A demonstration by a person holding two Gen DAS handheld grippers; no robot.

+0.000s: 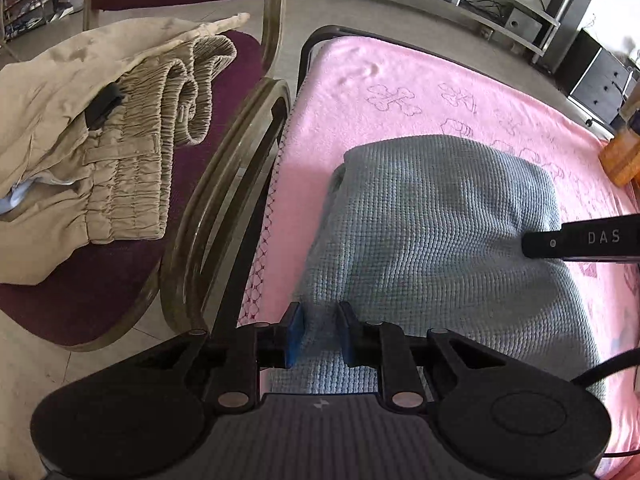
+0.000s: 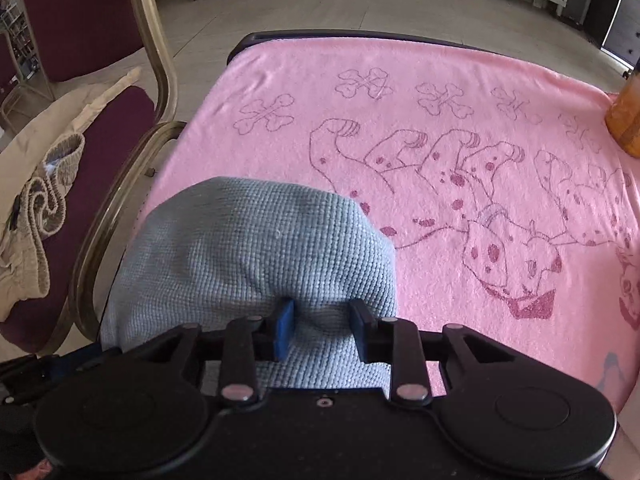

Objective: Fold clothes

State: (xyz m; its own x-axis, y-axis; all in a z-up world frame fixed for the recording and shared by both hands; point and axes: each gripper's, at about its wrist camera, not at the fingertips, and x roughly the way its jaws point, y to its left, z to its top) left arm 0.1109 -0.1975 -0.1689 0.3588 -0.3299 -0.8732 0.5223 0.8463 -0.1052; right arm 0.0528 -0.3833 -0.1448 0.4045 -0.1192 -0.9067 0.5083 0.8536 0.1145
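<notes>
A light blue knit garment (image 1: 432, 232) lies folded into a thick bundle on the near left part of a pink towel (image 1: 380, 76) that covers the table. My left gripper (image 1: 320, 332) is shut on the garment's near left edge, with fabric bunched between its blue pads. In the right wrist view the garment (image 2: 260, 248) puckers up between the fingers of my right gripper (image 2: 322, 330), which is shut on its near edge. One right finger (image 1: 580, 240), marked DAS, presses into the knit from the right.
Beige trousers (image 1: 120, 152) with an elastic waist lie crumpled on a maroon chair (image 1: 224, 64) with a gold frame, close against the table's left edge. An orange container (image 2: 626, 120) stands at the far right corner. The pink towel (image 2: 460, 80) shows printed dogs and bones.
</notes>
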